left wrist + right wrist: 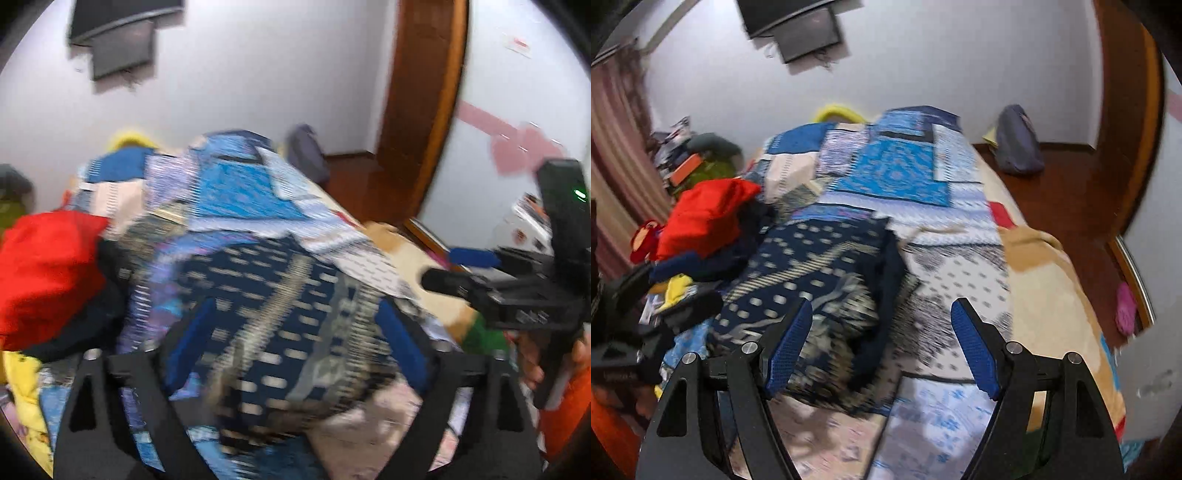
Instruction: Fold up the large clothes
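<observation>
The left hand-held gripper [295,332] stood spread wide above the dark blue patterned garment [820,280], its blue pads [400,341] flanking the cloth without pinching it; blur hid any contact. The right hand-held gripper [882,350] was also released, empty, over the garment's right edge. The garment lay folded on the bed [1052,280], near its left side beside a red cloth [705,218].
</observation>
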The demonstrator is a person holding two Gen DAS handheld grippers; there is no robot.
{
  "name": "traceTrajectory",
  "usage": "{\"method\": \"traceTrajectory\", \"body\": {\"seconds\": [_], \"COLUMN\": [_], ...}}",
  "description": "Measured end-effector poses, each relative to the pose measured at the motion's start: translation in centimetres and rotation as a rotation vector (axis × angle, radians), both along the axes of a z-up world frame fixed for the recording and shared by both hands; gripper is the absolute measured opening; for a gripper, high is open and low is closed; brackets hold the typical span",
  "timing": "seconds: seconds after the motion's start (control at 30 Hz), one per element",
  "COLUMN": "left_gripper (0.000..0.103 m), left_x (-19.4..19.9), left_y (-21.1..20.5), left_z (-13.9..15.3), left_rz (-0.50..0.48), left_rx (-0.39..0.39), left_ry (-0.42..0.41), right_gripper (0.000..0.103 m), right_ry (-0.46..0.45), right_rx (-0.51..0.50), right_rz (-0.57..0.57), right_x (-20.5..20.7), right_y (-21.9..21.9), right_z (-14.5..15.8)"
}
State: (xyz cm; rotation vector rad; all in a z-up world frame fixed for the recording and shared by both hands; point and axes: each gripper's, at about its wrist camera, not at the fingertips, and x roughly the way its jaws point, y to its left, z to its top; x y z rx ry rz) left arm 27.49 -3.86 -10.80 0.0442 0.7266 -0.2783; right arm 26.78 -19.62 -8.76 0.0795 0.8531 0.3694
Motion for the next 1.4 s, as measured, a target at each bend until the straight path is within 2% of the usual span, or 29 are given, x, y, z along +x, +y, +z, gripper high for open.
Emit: {"method": "traceTrajectory", "body": {"seconds": [0.1,0.23,0.33,0.4,0.53,0.63,0.8,0.97,1.07,1.2,1.4], "left_gripper": [0.094,0.094,0.095,0.095,0.095,0.095,0.095,0.095,0.095,0.095,0.095], "left_x": [1.3,2.4,1.8,1.3,0.5,-0.3,-1.9,-2.6,-1.8,0.2,3.9], "left_y": [1.9,3.1,3.8,4.3,5.6,5.7,5.6,6.0,6.9,8.2,9.1], "left_z": [-1.4,-6.0,-8.6,-9.6,-10.7,-10.5,-9.0,-5.9,-4.6,-3.9,-5.5], "left_rz": [0.066,0.066,0.049,0.053,0.069,0.071,0.066,0.102,0.139,0.158,0.133], "left_rx": [0.038,0.054,0.006,-0.022,-0.113,-0.113,-0.056,0.022,0.031,-0.009,-0.162], "left_ry": [0.038,0.185,0.253,0.266,0.311,0.305,0.271,0.172,0.141,0.162,0.272], "right_gripper": [0.074,0.074,0.074,0.074,0.076,0.076,0.076,0.076,0.076,0.076,0.076], "right_ry": [0.020,0.126,0.206,0.254,0.295,0.284,0.244,0.165,0.119,0.092,0.185], "right_rx": [0.019,0.037,0.009,-0.031,0.002,-0.027,-0.093,-0.121,-0.110,-0.037,0.080], "right_rz": [0.050,0.078,0.068,0.056,0.065,0.082,0.096,0.109,0.123,0.137,0.155], "right_x": [0.7,2.0,2.3,2.2,1.2,0.6,-0.6,-1.3,-0.9,0.6,4.5], "right_y": [1.9,3.0,2.8,2.3,0.9,0.6,0.6,0.9,1.3,2.0,2.7], "right_z": [-0.9,-4.1,-6.7,-8.7,-10.3,-9.5,-8.0,-5.4,-4.0,-2.7,-4.6]}}
